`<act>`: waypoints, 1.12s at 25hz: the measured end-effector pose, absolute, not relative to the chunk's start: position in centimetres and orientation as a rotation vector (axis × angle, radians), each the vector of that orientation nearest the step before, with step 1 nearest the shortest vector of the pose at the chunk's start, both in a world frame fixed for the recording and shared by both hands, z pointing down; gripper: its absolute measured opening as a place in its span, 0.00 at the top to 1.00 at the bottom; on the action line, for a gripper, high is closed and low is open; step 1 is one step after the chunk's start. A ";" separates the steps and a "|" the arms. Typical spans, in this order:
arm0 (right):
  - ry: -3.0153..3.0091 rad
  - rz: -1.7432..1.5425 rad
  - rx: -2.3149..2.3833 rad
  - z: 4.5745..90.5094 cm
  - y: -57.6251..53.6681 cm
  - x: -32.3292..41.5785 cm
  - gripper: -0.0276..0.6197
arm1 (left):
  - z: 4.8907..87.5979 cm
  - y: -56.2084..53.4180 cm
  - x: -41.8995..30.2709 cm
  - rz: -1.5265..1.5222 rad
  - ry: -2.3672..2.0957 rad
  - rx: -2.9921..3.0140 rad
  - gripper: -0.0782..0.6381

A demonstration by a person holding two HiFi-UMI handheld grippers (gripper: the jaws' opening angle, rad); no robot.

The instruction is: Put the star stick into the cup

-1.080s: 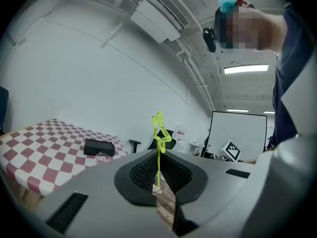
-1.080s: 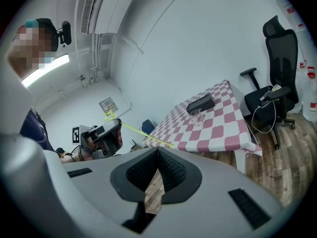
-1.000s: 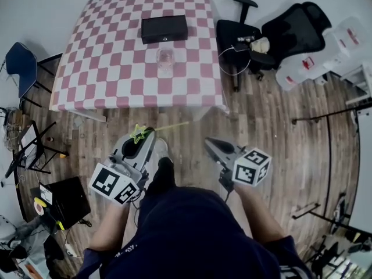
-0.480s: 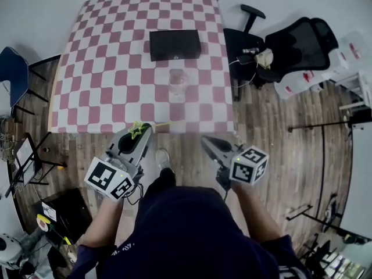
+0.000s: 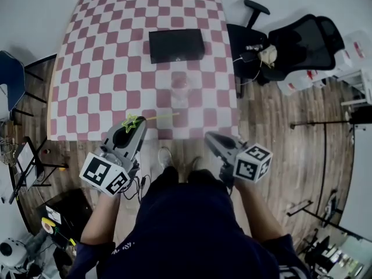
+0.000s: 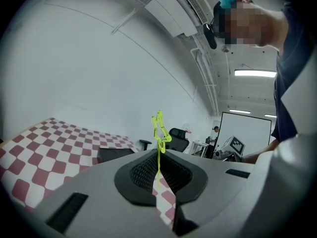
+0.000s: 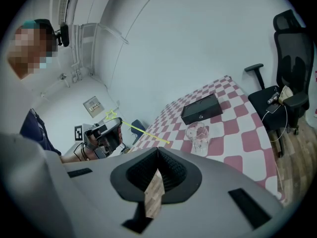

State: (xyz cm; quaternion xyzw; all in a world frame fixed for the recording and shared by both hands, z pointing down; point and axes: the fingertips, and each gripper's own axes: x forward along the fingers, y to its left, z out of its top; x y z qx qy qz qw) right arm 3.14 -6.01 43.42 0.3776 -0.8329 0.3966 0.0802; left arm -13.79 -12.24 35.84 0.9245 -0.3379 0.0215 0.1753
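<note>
Star stick (image 5: pixel 135 122): gripped in closed fingers of left gripper (image 5: pixel 137 129) over near edge of bench (image 5: pixel 93 68), short of cup (image 5: pixel 180 90) mid-bench; right gripper (image 5: pixel 210 139) fingers closed, empty; pickup done, reach to cup and insertion left.

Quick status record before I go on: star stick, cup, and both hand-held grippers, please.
star stick: clamped near its star end, thin end pointing towards the cup, over the table's near edge
left hand-held gripper: shut on the star stick
right hand-held gripper: jaws together, nothing held, just short of the table edge
cup: clear, upright, on the checkered table, nearer than the black box
task state: stick not yet in the cup
</note>
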 end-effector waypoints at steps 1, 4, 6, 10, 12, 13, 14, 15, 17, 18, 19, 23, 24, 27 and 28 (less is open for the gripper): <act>-2.489 1.194 1.133 43.6 -6.3 3.5 0.93 | 36.0 -12.6 -13.6 0.066 -0.960 2.614 0.84; -2.489 1.217 1.124 44.1 -7.4 4.8 0.93 | 36.4 -13.9 -12.8 0.082 -0.979 2.596 0.84; -2.495 1.234 1.098 44.6 -8.0 5.4 0.93 | 36.7 -14.7 -12.2 0.101 -1.000 2.586 0.84; -2.503 1.254 1.030 45.7 -9.5 7.0 0.93 | 37.4 -16.5 -10.7 0.142 -1.037 2.568 0.84; -2.510 1.249 1.009 45.8 -10.8 8.1 0.93 | 37.9 -17.8 -10.0 0.146 -1.050 2.547 0.84; -2.514 1.248 1.003 45.8 -11.5 8.7 0.93 | 38.2 -18.6 -9.6 0.148 -1.058 2.536 0.84; -2.516 1.249 1.000 45.8 -12.2 9.3 0.93 | 38.6 -19.4 -9.3 0.150 -1.067 2.521 0.84; -2.515 1.255 0.999 45.9 -12.8 9.9 0.93 | 39.1 -20.2 -9.1 0.149 -1.075 2.503 0.84; -2.506 1.271 0.999 46.4 -13.8 10.9 0.93 | 40.2 -21.7 -8.5 0.148 -1.086 2.469 0.84; -2.499 1.278 0.997 46.7 -14.2 11.4 0.93 | 40.8 -22.4 -8.2 0.154 -1.089 2.459 0.84; -2.493 1.284 0.993 46.9 -14.5 11.7 0.93 | 41.4 -23.0 -7.9 0.163 -1.090 2.452 0.84; -2.469 1.311 0.974 47.9 -15.1 12.3 0.93 | 43.7 -24.6 -7.1 0.202 -1.074 2.432 0.84; -2.462 1.319 0.972 48.1 -15.2 12.4 0.93 | 44.3 -25.0 -7.0 0.210 -1.067 2.432 0.84; -2.437 1.340 0.980 49.0 -15.5 12.9 0.93 | 46.0 -25.8 -6.7 0.219 -1.042 2.412 0.84; -2.428 1.347 0.988 49.2 -15.7 13.1 0.93 | 46.6 -26.0 -6.7 0.216 -1.033 2.401 0.84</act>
